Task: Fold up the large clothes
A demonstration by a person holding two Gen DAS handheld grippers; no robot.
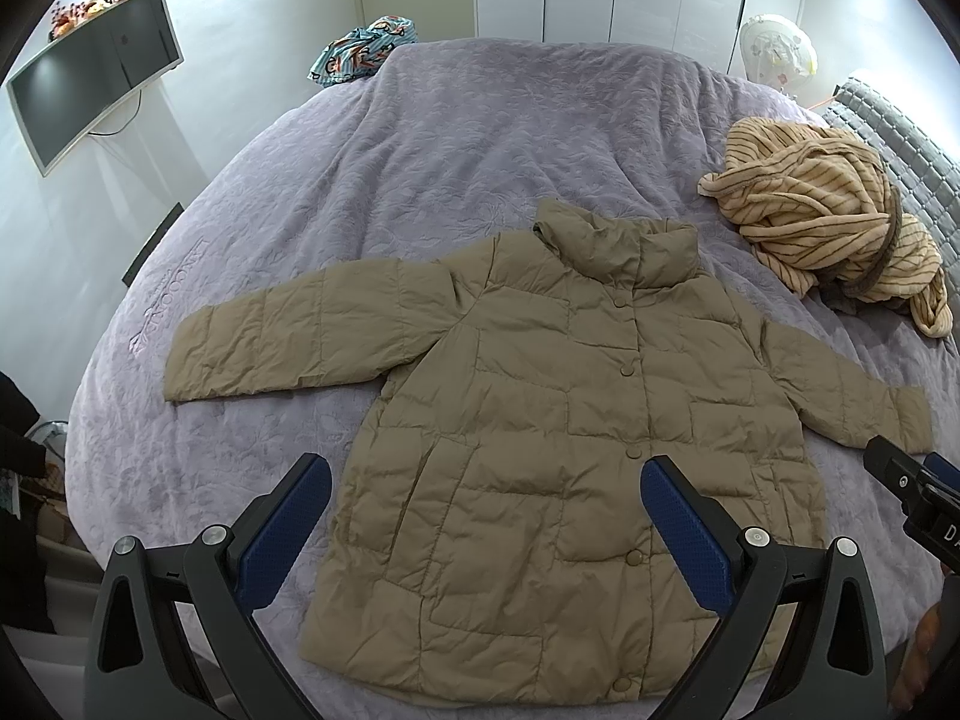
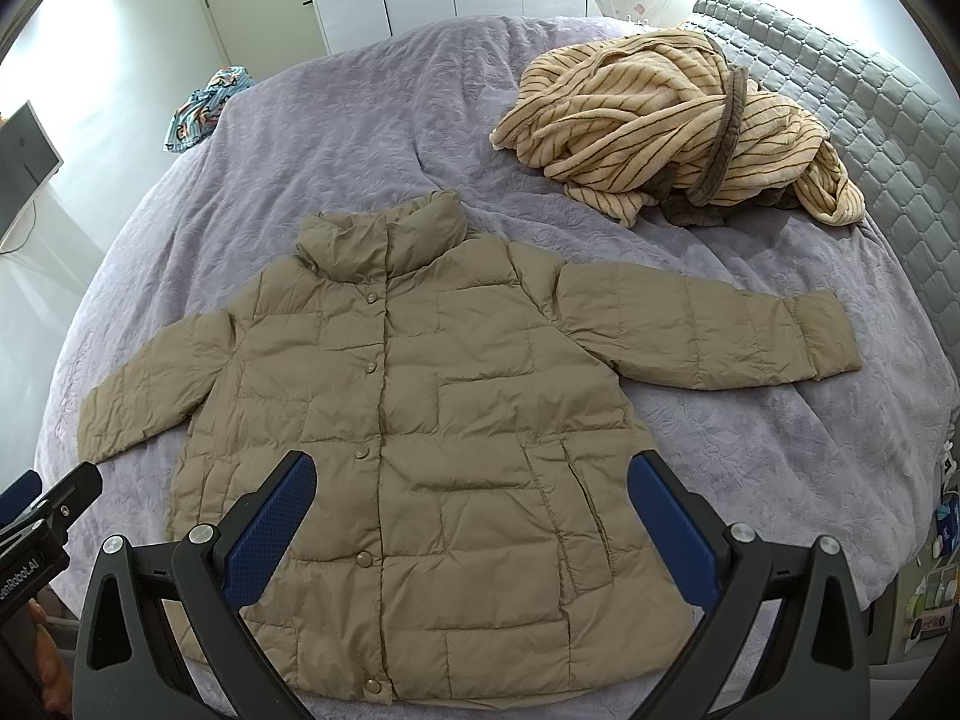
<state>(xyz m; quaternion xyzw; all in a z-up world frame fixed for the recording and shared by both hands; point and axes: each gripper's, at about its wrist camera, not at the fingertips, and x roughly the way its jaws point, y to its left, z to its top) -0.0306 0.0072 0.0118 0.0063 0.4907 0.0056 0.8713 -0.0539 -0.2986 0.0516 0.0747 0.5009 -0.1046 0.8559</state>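
I see the jacket (image 1: pixel 540 420) spread flat, front up and snapped shut, on the bed (image 1: pixel 420 138), both sleeves out to the sides. A striped robe (image 2: pixel 678 126) lies bunched beyond the sleeve on my right, apart from it; a patterned cloth (image 1: pixel 360 54) sits at the far edge (well clear). Bare cover lies beyond the collar. My left gripper (image 1: pixel 486 516) and right gripper (image 2: pixel 471 516) hover wide apart over the hem, holding nothing.
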